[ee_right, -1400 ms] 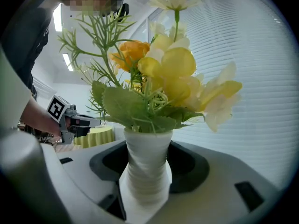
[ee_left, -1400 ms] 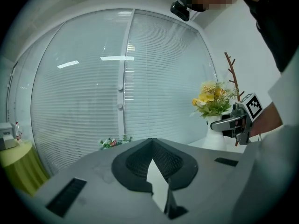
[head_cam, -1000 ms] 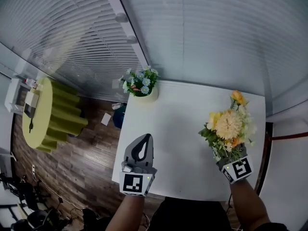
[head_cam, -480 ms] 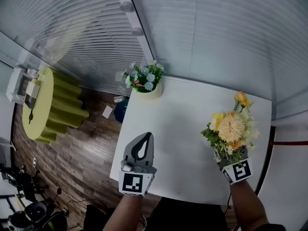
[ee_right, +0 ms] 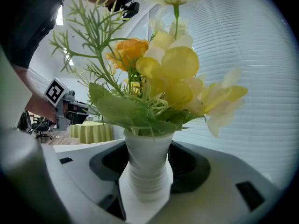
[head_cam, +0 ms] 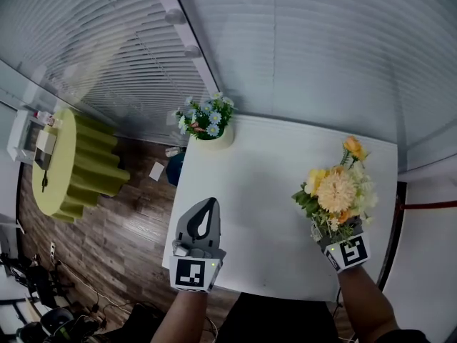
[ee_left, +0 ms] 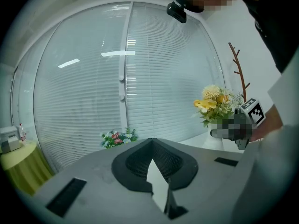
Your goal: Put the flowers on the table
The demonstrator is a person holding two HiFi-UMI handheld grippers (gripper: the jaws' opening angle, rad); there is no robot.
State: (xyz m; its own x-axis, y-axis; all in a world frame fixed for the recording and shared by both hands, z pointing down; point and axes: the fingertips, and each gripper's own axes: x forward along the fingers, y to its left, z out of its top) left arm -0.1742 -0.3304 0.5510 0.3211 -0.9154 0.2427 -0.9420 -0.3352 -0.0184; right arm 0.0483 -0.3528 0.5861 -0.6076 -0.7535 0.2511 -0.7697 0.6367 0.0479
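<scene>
Our right gripper [head_cam: 341,243] clamps a white ribbed vase of yellow flowers [ee_right: 148,164] over the white table [head_cam: 257,191]; left gripper [head_cam: 207,213] closed, empty. Released tilted, we risk toppling it.

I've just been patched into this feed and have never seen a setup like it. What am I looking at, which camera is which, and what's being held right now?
There is no robot here: a person carries a two-jaw tool in each hand. The head view comes from a camera on the person's head, looking steeply down. The left and right gripper views come from cameras riding on each tool, looking along its jaws. Below is a white table. At its far left corner stands a small pot of blue and white flowers. The left tool is closed and empty, near the table's front edge. The right tool is clamped on a white ribbed vase of yellow and orange flowers, at the table's right side. Whether the vase touches the table, I cannot tell.
</scene>
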